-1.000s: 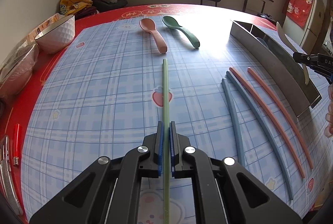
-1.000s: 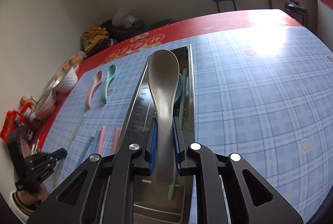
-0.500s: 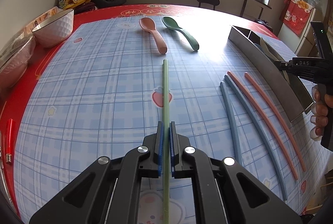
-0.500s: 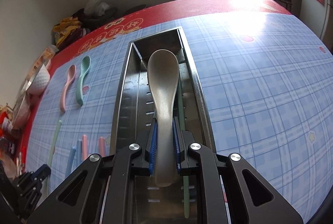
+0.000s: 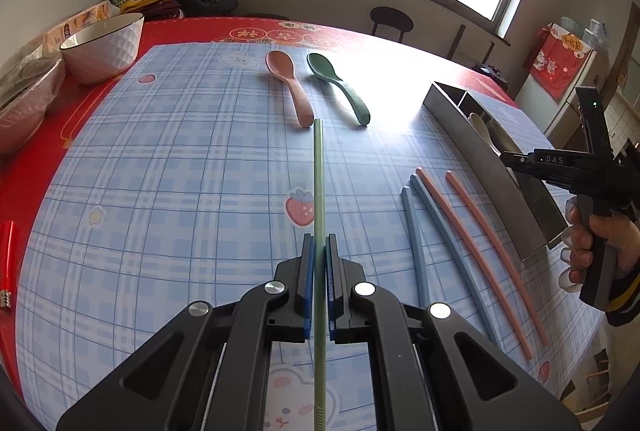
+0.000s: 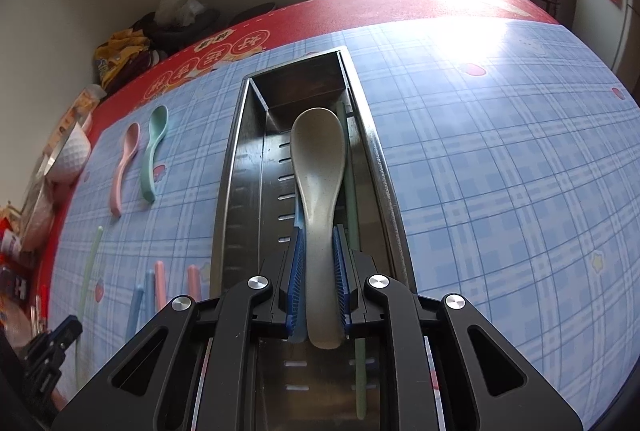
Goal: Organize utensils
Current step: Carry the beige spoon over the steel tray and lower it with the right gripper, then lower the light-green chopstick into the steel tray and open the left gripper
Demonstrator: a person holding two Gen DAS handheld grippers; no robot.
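Desk [image 5: 168, 167] wore blue plaid cloth, red border. On it lay pink spoon [image 5: 289, 85] beside dark green spoon [image 5: 338, 87], two blue chopsticks [image 5: 434, 231], two pink chopsticks [image 5: 480, 243], steel tray [image 6: 240, 167], white bowl [image 5: 105, 45] at far left edge.

A light green chopstick [image 5: 319, 191] is clamped lengthwise between the left gripper's [image 5: 319, 263] pads. A beige spoon [image 6: 319, 191] is held bowl-forward by the right gripper [image 6: 319, 271] over the steel tray [image 6: 232, 191]. A pink spoon [image 5: 290, 87] and a dark green spoon [image 5: 338, 87] are laid side by side at the far end. Two blue chopsticks [image 5: 416, 231] and two pink chopsticks [image 5: 480, 231] are laid left of the tray.
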